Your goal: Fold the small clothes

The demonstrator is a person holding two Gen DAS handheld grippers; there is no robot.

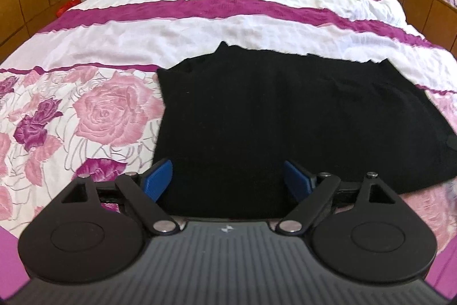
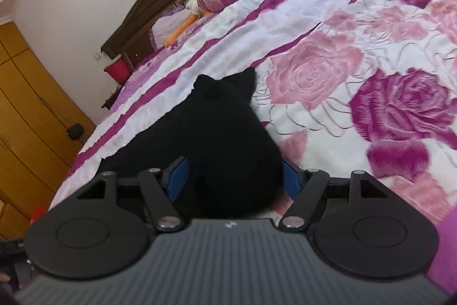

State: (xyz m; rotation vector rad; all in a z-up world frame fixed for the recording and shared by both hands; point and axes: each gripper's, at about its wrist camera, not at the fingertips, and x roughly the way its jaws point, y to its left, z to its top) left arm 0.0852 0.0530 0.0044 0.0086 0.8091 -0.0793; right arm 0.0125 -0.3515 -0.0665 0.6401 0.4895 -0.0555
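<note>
The flat black knit garment [image 1: 285, 116] lies crosswise between both spread-open grippers, left gripper [image 1: 228, 179] and right gripper [image 2: 231, 180], neither clamping.

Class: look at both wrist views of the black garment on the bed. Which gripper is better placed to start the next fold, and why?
Probably the right gripper: its open blue fingers already flank a raised bunch of the black garment. The left gripper is also open, but over flat cloth with no edge between its fingers.

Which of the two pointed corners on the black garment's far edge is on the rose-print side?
The left corner of the black garment; the other corner lies toward the plain white stripe.
</note>
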